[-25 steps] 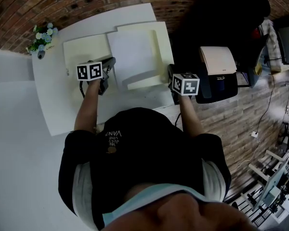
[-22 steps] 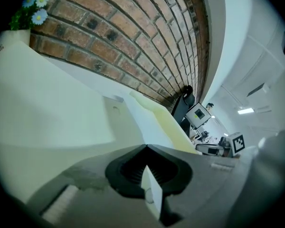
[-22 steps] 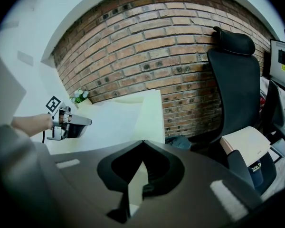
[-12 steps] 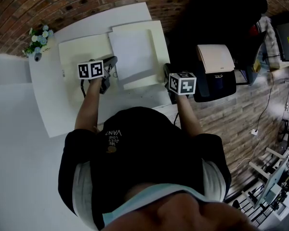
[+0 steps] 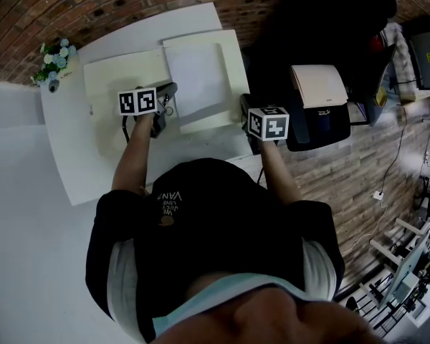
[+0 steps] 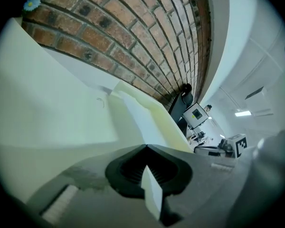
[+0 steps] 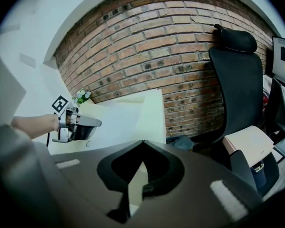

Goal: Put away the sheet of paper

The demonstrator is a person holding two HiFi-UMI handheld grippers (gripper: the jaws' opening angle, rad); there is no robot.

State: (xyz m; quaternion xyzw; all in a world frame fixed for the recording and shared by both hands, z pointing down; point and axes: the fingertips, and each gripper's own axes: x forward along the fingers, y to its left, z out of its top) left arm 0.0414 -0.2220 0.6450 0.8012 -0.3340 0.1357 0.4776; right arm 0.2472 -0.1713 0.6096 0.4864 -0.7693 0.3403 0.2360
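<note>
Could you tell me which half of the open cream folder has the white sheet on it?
The right half, under the white sheet; the left half lies bare.

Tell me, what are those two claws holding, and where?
Left gripper pinches the white sheet at its left edge; right gripper pinches the cream folder at its right edge.

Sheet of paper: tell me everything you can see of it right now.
The sheet of paper is plain white, rectangular and thin, with no print that shows. It lies on the right half of an open cream folder, which rests on the white table. The left gripper is shut on a thin pale edge at the sheet's left side, most likely the sheet itself. The right gripper pinches the folder's cream edge, not the sheet.
</note>
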